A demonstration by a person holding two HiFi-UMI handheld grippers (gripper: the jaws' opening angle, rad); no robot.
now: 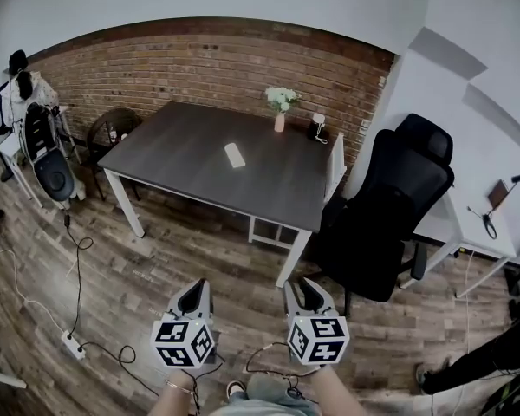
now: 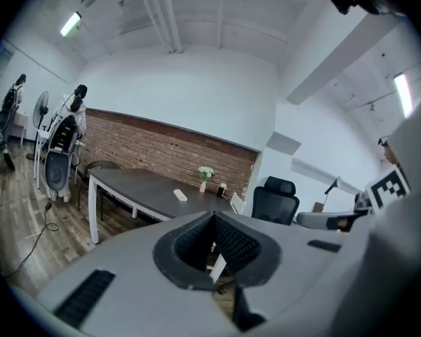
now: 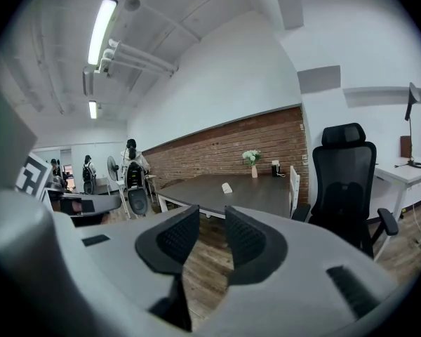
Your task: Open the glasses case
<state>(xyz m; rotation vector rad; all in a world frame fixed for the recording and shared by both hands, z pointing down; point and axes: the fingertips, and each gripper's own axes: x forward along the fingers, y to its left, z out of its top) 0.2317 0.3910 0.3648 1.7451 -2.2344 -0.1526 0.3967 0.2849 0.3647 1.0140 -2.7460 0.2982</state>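
**Grippers held well short of the table; case untouched on its top**

The right gripper [image 3: 212,213] is seen with its jaws apart and nothing between them but bare floor. The left gripper [image 2: 212,216] has its jaws brought together at the tips, and nothing is held there. In the head view both, the left gripper [image 1: 193,295] and the right gripper [image 1: 302,291], are held side by side just above the person's forearms. They are pointed nearly level toward the table, with the marker cubes turned to the camera.

The glasses case [image 1: 234,155], a pale oblong, is laid flat near the middle of the dark table [image 1: 173,159], well apart from both grippers. Whether its lid is up cannot be told. A vase of flowers [image 1: 280,111] is set near the far edge, by the brick wall [image 1: 199,68].

Open wooden floor [image 1: 156,258] is left between the grippers and the table's near edge. A black office chair [image 1: 390,206] is placed at the table's right corner. A power strip [image 1: 72,343] with its cables is spread across the floor at the left.
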